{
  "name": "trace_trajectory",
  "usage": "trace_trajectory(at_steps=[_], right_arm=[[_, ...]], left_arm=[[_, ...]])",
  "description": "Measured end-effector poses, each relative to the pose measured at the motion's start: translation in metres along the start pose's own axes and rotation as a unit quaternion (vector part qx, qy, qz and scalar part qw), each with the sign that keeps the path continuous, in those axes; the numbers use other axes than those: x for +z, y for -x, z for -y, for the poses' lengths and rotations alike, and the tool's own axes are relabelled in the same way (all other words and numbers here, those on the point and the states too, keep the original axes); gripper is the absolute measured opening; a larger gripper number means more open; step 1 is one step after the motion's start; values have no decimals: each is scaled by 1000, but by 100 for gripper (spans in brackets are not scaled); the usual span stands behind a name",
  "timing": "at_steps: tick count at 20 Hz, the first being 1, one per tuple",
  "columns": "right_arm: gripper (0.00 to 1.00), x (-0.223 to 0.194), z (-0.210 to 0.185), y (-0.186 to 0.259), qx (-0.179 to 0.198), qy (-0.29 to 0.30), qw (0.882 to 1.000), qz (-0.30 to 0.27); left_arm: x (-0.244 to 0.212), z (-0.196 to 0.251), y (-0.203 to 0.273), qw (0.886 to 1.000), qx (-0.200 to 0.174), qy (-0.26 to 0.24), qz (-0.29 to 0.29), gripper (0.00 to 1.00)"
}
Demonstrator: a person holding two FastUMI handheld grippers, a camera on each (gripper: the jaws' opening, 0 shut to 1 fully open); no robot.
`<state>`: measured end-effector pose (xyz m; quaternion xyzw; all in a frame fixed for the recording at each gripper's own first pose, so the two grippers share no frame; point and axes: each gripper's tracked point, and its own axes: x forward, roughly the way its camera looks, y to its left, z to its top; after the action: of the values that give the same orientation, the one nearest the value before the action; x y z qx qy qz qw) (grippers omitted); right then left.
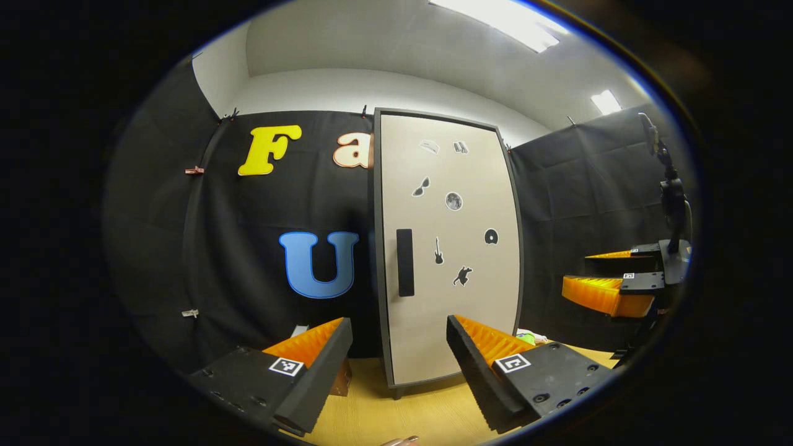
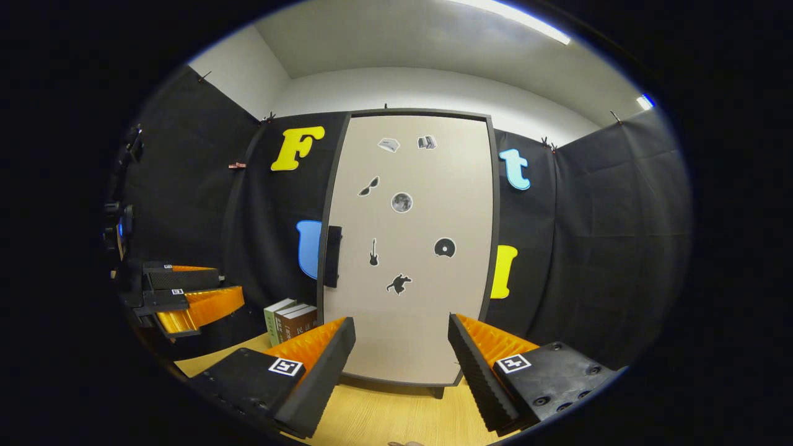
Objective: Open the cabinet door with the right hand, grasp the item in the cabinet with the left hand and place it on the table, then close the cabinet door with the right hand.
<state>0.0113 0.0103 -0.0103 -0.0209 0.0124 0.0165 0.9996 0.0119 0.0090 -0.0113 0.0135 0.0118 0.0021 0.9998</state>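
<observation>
Taking the cabinet (image 1: 449,248) as the landmark: in the left gripper view, the left claw (image 1: 399,356) hangs released in front of its lower edge, fingers spread wide and gripping nothing, above the wooden counter (image 1: 396,415). The cabinet door (image 1: 458,297) is closed, pale with small dark stickers, and its dark upright handle (image 1: 405,262) sits near the door's left edge. The item inside cannot be seen behind the closed door. To the right of the cabinet, well apart from it, the right claw (image 1: 610,279) shows side-on, its fingers parted with nothing between them.

In the right gripper view, the left claw (image 2: 192,291) shows far left of the cabinet, parted. A few upright books (image 2: 290,321) stand on the counter (image 2: 384,415) just beside the cabinet's lower left corner. The handle (image 2: 332,256) sticks out at the door's (image 2: 409,297) left edge. The right claw (image 2: 401,356) hovers released before the door's bottom, touching nothing.
</observation>
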Motion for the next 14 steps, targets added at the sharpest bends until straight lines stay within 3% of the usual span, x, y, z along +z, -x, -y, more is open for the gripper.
trace_trajectory(at_steps=[14], right_arm=[[97, 3, 0, 2, -7, 5, 1000, -5]], left_arm=[[-1, -13, 8, 1000, -14, 13, 1, 96]])
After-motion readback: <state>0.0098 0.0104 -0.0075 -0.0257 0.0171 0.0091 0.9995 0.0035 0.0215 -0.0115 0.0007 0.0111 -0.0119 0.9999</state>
